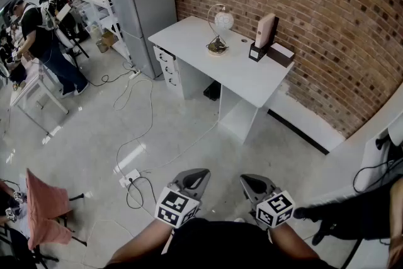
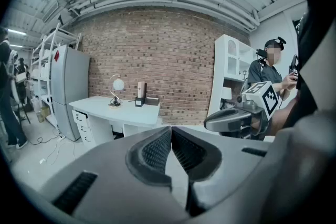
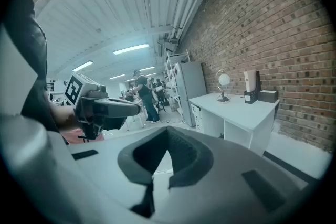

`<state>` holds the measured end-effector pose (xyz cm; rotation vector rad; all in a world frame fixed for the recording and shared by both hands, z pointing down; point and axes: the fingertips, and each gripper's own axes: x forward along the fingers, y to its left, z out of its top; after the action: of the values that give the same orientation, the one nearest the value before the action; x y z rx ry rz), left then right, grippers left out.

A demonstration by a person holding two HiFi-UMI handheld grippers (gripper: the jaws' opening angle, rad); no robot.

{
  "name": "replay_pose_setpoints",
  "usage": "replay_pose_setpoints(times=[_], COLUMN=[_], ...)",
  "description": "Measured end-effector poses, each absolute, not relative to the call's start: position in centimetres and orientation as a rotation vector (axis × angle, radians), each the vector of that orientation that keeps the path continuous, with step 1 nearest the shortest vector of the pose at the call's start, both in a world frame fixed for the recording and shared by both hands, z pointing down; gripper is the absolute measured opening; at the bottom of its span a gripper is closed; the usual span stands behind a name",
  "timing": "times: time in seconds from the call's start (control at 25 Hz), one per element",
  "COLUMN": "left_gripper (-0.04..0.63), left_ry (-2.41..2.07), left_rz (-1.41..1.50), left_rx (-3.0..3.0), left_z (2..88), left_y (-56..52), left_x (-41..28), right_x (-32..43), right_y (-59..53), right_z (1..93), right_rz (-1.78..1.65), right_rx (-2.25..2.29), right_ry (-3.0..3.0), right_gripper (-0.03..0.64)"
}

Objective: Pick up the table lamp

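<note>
The table lamp (image 1: 219, 29) has a white globe shade on a thin curved arm and a dark round base. It stands on the white desk (image 1: 208, 50) by the brick wall, far from both grippers. It also shows small in the left gripper view as the lamp (image 2: 116, 89) and in the right gripper view as the lamp (image 3: 223, 84). My left gripper (image 1: 196, 179) and right gripper (image 1: 252, 184) hang side by side at the bottom of the head view, both shut and empty, several paces short of the desk.
A tall beige device in a dark stand (image 1: 264, 36) and a dark box (image 1: 281, 54) sit on the desk right of the lamp. A grey fridge (image 1: 143, 3) stands left of the desk. Cables and a power strip (image 1: 130, 178) lie on the floor. People work at the left.
</note>
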<state>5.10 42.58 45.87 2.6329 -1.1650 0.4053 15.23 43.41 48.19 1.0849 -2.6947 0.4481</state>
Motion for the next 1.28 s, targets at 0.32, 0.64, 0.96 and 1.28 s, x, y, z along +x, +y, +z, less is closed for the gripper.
replay_pose_setpoints(times=[0.32,0.64,0.96,1.28], left_gripper=[0.006,0.006,0.006,0.006], left_ry=[-1.163,-1.165,-1.158,-1.118], left_rz=[0.409,0.420,0.413,0.426], left_rx=[2.644,2.636,2.616,2.641], left_z=[45.6,45.6,46.1,46.3], left_y=[42.7,43.0,43.1,42.9], left_x=[5.2,4.8,4.5,5.1], right_x=[15.0,14.7,13.8,14.1], right_y=[43.4,43.6,43.9,43.9], right_z=[48.1,47.9,48.0,48.8], right_rz=[0.439,0.436,0.458,0.453], right_rx=[1.071,1.069,1.044,1.086], right_ry=[-2.700,-2.694,-2.702,-2.672], right_gripper=[0.003,0.003,0.005,0.005])
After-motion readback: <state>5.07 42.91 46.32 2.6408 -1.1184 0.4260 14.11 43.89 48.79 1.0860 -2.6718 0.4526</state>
